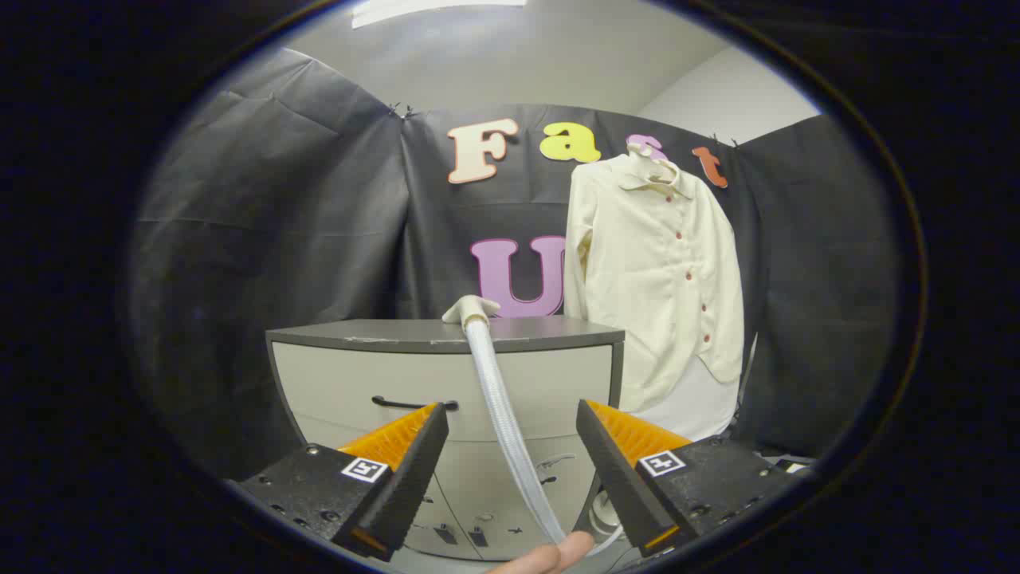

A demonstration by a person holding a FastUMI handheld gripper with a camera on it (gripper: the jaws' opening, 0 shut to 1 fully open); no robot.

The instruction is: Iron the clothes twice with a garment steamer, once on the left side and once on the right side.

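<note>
A cream buttoned shirt hangs on a hanger against the booth wall, beyond my fingers and to the right of a cabinet. The white steamer head lies on the cabinet top, its ribbed hose running down over the cabinet front between my fingers. My gripper is open, with wide space between the fingers. The hose passes through that gap farther off, untouched by either finger.
The grey cabinet with a dark drawer handle stands straight ahead. A person's fingertips show low down beside the hose. A white board stands under the shirt's hem.
</note>
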